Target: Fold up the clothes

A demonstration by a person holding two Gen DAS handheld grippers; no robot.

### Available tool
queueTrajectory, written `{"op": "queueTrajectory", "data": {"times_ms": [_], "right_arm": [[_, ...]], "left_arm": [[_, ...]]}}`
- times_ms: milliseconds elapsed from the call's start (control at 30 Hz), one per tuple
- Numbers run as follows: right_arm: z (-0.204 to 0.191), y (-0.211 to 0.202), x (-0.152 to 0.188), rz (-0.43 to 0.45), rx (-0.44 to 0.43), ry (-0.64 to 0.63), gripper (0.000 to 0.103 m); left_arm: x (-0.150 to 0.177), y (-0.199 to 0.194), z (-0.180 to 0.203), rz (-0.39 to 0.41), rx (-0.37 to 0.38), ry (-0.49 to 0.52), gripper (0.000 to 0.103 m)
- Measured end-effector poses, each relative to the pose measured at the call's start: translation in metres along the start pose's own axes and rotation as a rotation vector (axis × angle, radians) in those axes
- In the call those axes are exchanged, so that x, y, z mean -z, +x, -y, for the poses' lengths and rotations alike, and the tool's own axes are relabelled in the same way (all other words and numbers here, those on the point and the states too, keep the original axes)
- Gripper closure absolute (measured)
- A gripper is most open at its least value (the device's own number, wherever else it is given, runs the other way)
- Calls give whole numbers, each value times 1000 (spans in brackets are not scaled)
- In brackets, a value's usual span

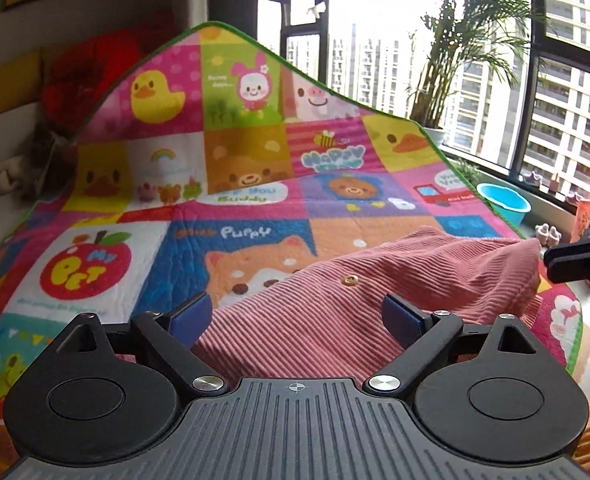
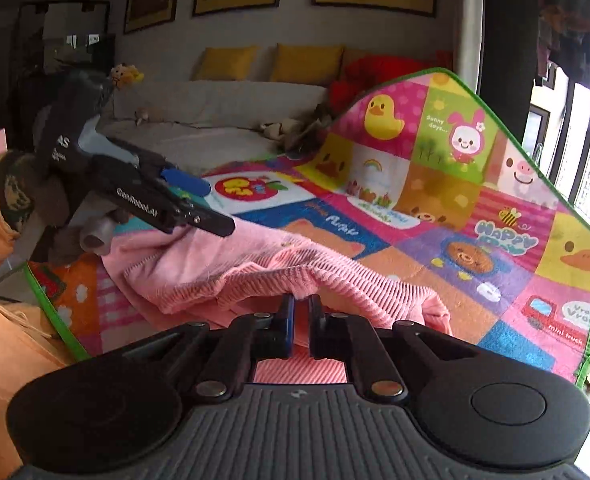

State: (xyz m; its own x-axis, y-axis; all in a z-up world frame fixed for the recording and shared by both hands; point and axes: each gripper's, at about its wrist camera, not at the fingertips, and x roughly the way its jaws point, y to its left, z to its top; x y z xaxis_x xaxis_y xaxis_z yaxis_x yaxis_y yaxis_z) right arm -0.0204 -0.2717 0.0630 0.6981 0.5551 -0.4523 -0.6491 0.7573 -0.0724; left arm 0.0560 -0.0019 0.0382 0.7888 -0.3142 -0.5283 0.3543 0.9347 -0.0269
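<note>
My right gripper [image 2: 301, 312] has its fingers pinched nearly together on a raised fold of the pink corduroy garment [image 2: 255, 276], taking a hold at the edge so the cloth can be lifted and turned over. The garment lies bunched on the cartoon play mat [image 2: 475, 208], which gives me a broad flat bed for folding; its far edge curls up. My left gripper [image 1: 295, 316] hovers over the near part of the garment with fingers spread wide, holding nothing, likely placed to take a second corner.
</note>
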Motion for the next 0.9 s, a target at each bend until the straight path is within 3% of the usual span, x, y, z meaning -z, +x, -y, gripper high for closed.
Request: {"op": "queueTrajectory", "data": {"times_ms": [133, 300, 367, 433, 467, 600, 767, 900], "right_arm": [[16, -25, -13, 86, 42, 48, 95], [27, -2, -5, 29, 78, 108, 92], [25, 19, 1, -6, 75, 123, 86], [21, 44, 9, -58, 54, 133, 63], [18, 57, 15, -94, 53, 130, 57], [8, 94, 38, -212, 68, 109, 50], [9, 86, 17, -138, 31, 118, 41], [16, 102, -7, -82, 75, 93, 28]], "left_arm": [[3, 3, -1, -15, 11, -12, 7], [12, 9, 6, -48, 54, -13, 7], [17, 14, 9, -73, 75, -14, 7], [23, 22, 13, -105, 81, -11, 6], [27, 26, 14, -126, 80, -7, 6], [41, 32, 15, -173, 73, -5, 6], [45, 32, 12, -171, 77, -15, 4], [46, 33, 13, -169, 76, -7, 3]]}}
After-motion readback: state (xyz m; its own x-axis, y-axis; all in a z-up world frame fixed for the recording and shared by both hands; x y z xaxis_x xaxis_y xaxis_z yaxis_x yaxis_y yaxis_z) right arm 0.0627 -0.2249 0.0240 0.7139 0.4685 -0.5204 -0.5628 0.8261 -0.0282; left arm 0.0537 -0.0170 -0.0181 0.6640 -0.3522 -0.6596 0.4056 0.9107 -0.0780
